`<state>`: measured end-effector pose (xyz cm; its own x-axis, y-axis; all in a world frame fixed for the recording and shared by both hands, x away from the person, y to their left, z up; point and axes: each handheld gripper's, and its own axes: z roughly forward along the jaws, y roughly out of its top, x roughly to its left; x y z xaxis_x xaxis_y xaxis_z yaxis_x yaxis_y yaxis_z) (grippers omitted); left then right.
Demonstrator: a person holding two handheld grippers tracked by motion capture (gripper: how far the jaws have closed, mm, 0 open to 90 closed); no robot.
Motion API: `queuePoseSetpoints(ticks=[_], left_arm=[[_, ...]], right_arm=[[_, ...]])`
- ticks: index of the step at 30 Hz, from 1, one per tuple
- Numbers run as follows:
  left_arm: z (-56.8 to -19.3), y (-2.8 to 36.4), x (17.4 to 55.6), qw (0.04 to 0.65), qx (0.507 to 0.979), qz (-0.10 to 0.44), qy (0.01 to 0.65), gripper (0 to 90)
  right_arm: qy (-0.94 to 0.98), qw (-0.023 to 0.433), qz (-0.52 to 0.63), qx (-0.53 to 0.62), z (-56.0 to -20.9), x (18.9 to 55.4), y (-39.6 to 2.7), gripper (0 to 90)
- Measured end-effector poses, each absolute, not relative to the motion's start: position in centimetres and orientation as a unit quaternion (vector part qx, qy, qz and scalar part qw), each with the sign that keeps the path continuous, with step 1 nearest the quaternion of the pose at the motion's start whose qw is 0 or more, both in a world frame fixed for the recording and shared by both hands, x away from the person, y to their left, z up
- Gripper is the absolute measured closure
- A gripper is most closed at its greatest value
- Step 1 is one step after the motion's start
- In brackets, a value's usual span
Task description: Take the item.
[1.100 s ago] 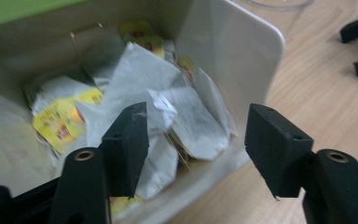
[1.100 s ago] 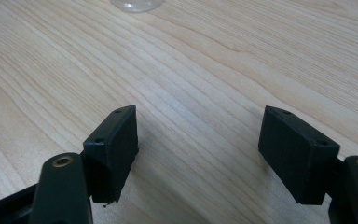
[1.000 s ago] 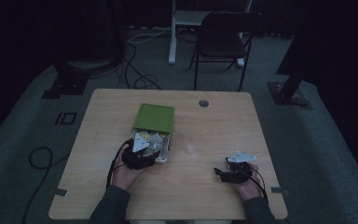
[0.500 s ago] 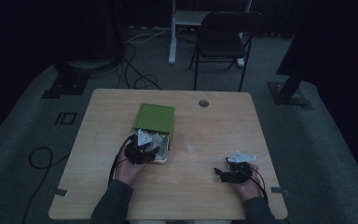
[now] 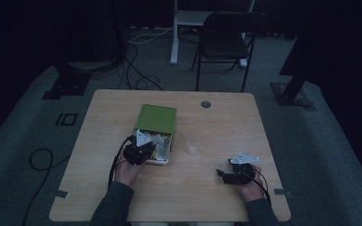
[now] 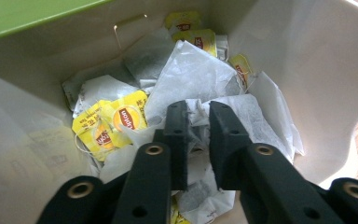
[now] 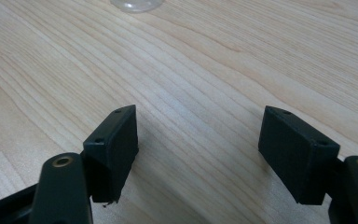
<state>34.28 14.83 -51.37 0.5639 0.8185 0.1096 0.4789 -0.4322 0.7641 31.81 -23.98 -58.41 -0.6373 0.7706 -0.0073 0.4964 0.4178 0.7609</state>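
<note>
A box with a green lid (image 5: 158, 118) lies open on the wooden table (image 5: 217, 127), and its white inside (image 6: 317, 70) holds several tea bags with yellow tags (image 6: 127, 116). My left gripper (image 5: 141, 149) reaches into the box. Its jaws (image 6: 197, 112) have just been closing and now pinch the white paper of a tea bag (image 6: 200, 79). My right gripper (image 5: 224, 175) rests near the table's front right. It is open (image 7: 198, 121) over bare wood, with nothing between the jaws.
A small clear glass object (image 5: 192, 149) stands on the table between the box and the right hand, and shows at the top edge of the right gripper view (image 7: 135, 3). A dark chair (image 5: 228, 42) stands behind the table.
The left hand has shifted slightly at the open end of the box. The right hand has not moved.
</note>
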Motion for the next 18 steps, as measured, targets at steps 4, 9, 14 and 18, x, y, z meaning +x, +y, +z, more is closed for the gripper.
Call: queuePoseSetpoints(ticks=[4,9,14,18], left_arm=[[-51.2,14.8,34.1,0.351,0.811,0.244,0.398,83.1],[-50.7,14.9,33.9,0.353,0.809,0.247,0.400,83.4],[-50.3,14.8,33.6,0.361,0.807,0.248,0.395,83.5],[-49.7,14.8,33.3,0.370,0.804,0.248,0.393,83.5]], right_arm=[[0.822,0.181,0.378,0.385,-58.4,31.8,-24.0,28.1],[0.822,0.182,0.378,0.385,-58.4,31.8,-24.0,28.1],[0.822,0.182,0.378,0.385,-58.4,31.8,-24.0,28.1],[0.822,0.181,0.378,0.385,-58.4,31.8,-24.0,28.1]])
